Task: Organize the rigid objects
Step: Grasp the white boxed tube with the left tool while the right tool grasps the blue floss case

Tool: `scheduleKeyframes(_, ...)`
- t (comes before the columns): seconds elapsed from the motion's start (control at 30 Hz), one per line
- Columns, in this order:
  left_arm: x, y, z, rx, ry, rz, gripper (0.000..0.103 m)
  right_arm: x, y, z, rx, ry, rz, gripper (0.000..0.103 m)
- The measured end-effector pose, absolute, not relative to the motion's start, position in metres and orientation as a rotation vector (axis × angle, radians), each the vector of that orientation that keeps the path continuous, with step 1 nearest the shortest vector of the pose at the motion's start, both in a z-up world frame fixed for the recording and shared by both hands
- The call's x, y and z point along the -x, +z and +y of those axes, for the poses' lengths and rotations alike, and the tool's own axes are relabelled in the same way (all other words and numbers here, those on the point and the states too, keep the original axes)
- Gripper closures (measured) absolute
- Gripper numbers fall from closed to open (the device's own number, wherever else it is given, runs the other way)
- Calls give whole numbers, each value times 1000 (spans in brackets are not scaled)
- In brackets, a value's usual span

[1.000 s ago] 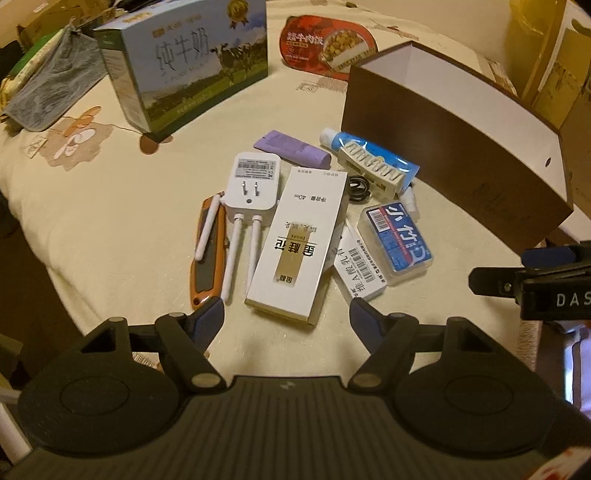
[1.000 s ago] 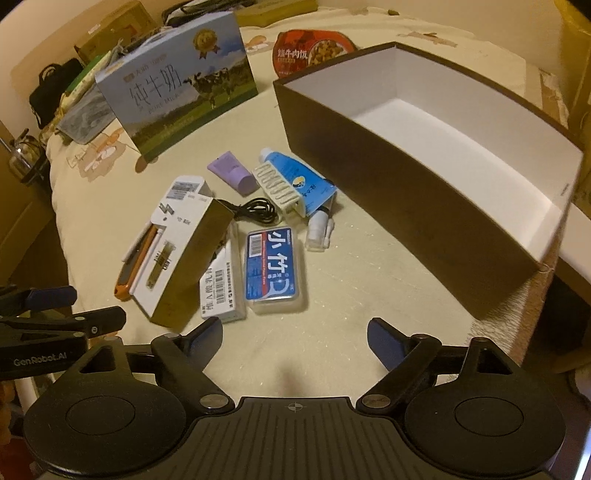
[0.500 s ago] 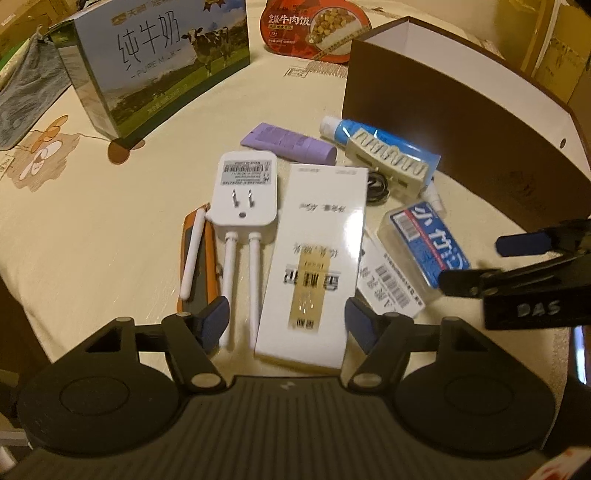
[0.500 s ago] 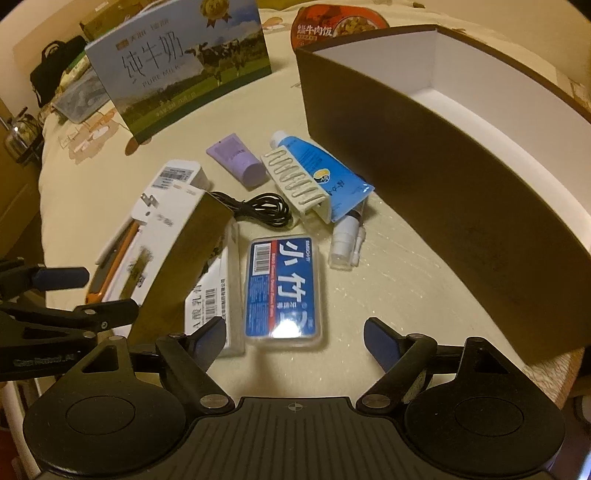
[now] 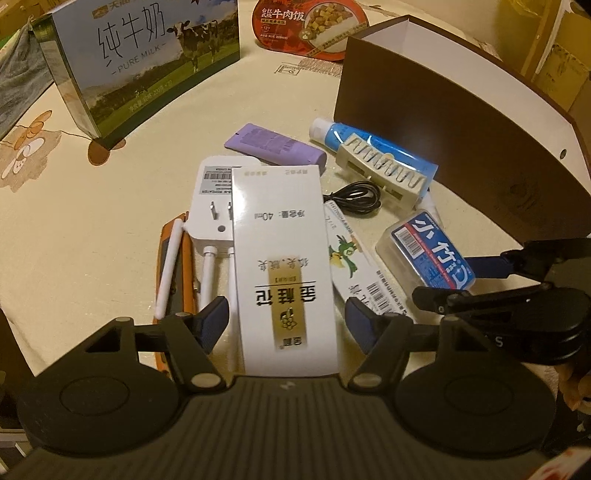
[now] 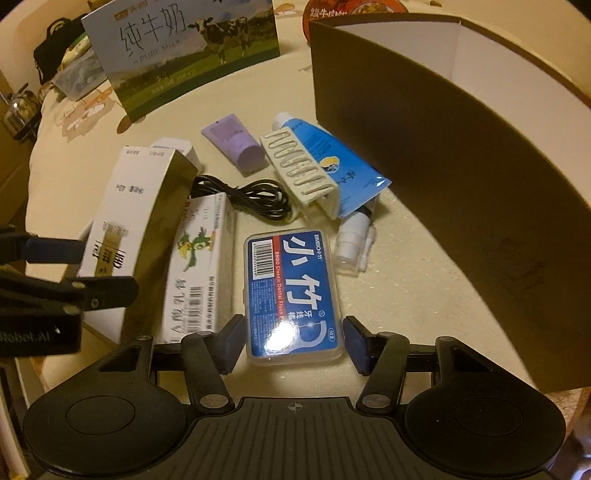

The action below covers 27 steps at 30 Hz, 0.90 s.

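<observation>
Both hand-held grippers are lowered over the clutter on the cloth-covered table, near its front edge.

Left gripper: jaws wide apart, straddling the near end of the tall white carton. A gap shows on each side of the carton; the pads do not press on it. The carton lies over a white plug adapter, with an orange utility knife just beside that, toward the table's left edge.

Right gripper: jaws closing, the clear floss case with the blue label between them. The pads stand close to its sides; no contact is visible.

A white medicine box lies between the carton and the floss case. Behind them lie a coiled black cable, a purple tube, a blue tube with a cream hair clip on top, and a small white bottle.

The brown open box, white inside, stands along the table's right edge. A milk carton and a rice-meal bowl sit toward the far edge.
</observation>
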<state>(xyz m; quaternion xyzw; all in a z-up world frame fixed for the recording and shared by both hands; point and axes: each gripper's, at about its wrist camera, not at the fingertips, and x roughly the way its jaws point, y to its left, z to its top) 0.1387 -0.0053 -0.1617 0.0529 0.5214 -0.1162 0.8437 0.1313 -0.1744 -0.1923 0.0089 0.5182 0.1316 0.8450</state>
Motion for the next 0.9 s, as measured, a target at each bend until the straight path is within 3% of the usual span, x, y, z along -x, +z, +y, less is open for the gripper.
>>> scheduleKeyframes(0.23, -149, -169, -14, -133, -213, 1118, 36, -121, -192, -205, -46, 205, 1101, 49)
scheduleKeyframes(0.3, -149, -172, -18, -142, -195, 1123, 39, -119, -192, -214, -57, 187, 1104, 49)
scheduleKeyframes(0.37, -151, -174, -19, -154, -175, 1132, 48, -115, -191, -222, -65, 177, 1108, 49)
scheduleKeyframes(0.9, -107, -175, -25, -128, -141, 1273, 47, -78, -186, -237, -74, 204, 1161, 48)
